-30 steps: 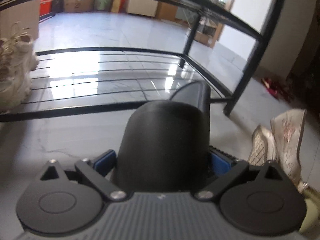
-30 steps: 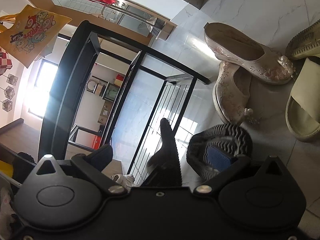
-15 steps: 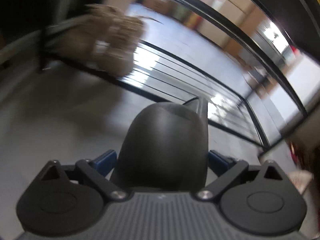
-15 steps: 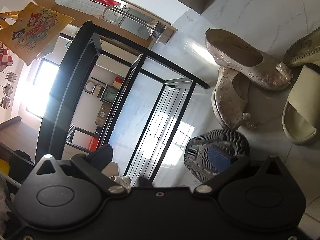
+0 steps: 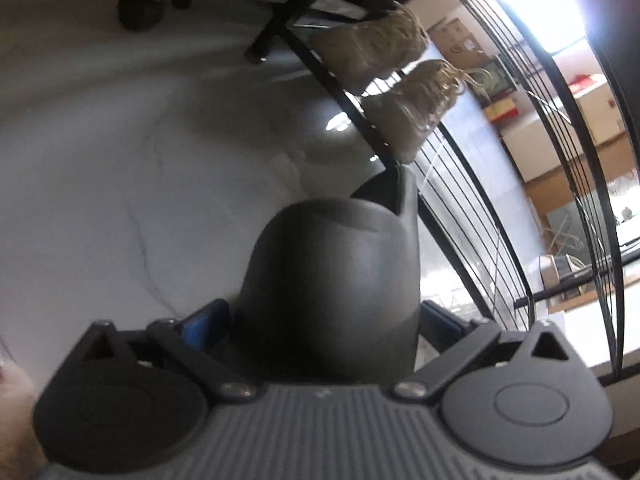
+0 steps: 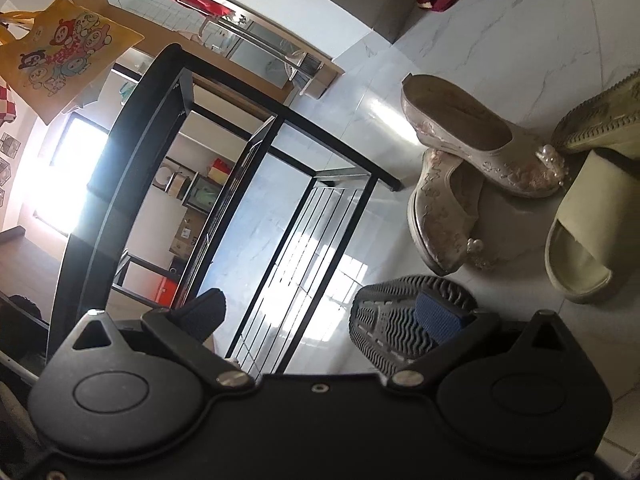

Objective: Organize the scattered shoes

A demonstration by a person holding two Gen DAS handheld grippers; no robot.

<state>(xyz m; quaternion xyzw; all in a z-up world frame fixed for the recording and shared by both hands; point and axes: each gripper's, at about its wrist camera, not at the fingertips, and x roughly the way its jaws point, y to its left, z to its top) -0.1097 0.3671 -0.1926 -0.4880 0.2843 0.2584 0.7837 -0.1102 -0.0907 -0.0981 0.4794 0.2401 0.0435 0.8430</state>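
The left gripper (image 5: pixel 324 320) had the black shoe (image 5: pixel 336 280) wedged toe-first between its blue pads, heel tab pointing away from the camera, and the jaws were opening around it with the shoe between them. A second earlier that same shoe sat in the same place in the picture. Everything around it had swung: back then the black shoe rack (image 5: pixel 480 216) lay level straight ahead with its bottom shelf bare in front. Now the whole view was rolled over, and the rack's wires ran up the right side. The two beige sneakers (image 5: pixel 400 80), which had only peeked in at the left edge before, stood on the wire shelf just past the black shoe's heel. Pale marble floor (image 5: pixel 120 180) filled the left.

Over on the right gripper (image 6: pixel 320 316), hardly anything had shifted. Its jaws stood wide apart with nothing between them, and the rack showed through the gap. The dark shoe tip that had poked into that gap a second ago was gone. The right finger's blue pad lay over the ridged sole of a second black shoe (image 6: pixel 392 320); whether it touched, I couldn't tell. The pink embroidered pair (image 6: pixel 472 140) and the cream slides (image 6: pixel 584 236) lay scattered on the floor beside the rack, as before.
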